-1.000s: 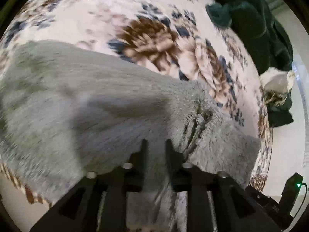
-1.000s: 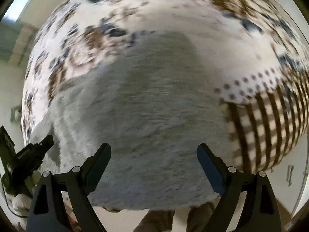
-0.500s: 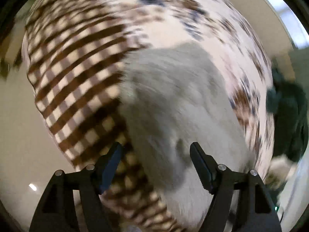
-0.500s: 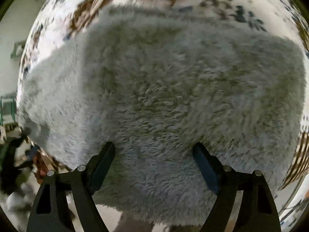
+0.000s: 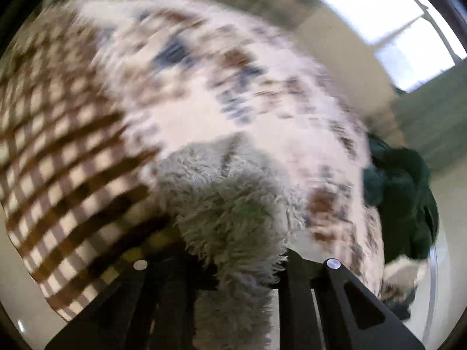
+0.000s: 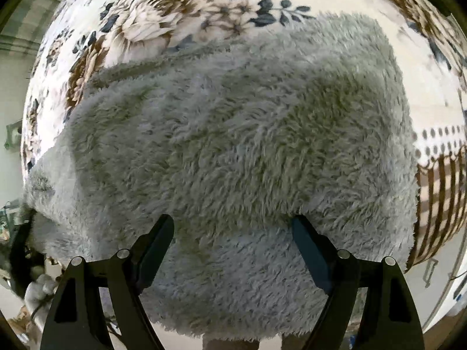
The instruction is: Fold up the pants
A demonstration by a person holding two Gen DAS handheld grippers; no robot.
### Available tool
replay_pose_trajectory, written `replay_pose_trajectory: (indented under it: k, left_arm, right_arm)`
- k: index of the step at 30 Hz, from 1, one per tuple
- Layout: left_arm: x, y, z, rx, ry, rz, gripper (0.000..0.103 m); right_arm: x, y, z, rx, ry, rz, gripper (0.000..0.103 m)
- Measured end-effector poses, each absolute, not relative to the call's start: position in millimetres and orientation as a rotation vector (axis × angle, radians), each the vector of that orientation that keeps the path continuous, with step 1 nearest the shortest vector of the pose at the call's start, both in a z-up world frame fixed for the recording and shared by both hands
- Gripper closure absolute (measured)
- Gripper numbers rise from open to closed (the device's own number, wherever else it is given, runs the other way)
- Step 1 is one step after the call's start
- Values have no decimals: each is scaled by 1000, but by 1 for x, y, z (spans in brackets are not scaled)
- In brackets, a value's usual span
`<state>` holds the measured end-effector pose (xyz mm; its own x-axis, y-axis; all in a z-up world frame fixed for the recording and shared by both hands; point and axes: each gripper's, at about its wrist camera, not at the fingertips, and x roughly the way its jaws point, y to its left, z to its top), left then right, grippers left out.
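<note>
The grey fluffy pants [image 6: 233, 134] lie spread on a flowered bed cover [image 6: 151, 20] and fill most of the right wrist view. My right gripper [image 6: 233, 230] is open, its jaws wide apart just over the near part of the pants. In the blurred left wrist view, an end of the grey pants [image 5: 233, 204] bulges between the jaws of my left gripper [image 5: 233, 265]. The fleece hides the fingertips, so I cannot tell whether the jaws press on it.
A brown checked border [image 5: 58, 160] edges the bed cover on the left of the left wrist view and shows at the right of the right wrist view [image 6: 437, 198]. A dark green garment [image 5: 402, 198] lies at the bed's far right. A bright window [image 5: 394, 14] is above.
My left gripper was shut on the pants, then opened and swung left; now the fleece bunches up between its jaws. My right gripper stayed open and came closer over the pants.
</note>
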<state>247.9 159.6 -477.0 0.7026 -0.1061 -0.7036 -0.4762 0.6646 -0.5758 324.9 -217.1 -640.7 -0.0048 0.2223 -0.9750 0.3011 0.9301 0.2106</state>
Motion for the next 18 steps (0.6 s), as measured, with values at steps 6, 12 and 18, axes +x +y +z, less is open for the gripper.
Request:
replay_pose_trajectory:
  k: [6,12,18]
  left_arm:
    - [247,69,-362,-667,691,-21,92]
    - [244,-86,-308,-525,775,-339,92]
    - [241,-253,-338,-393,1108,-579,76]
  right_arm:
    - [301,-253,-625,473,1543,-3,17]
    - [266,-345,-592,535,1446,-81,17]
    - [206,-450,-594,633,1421,-203,17]
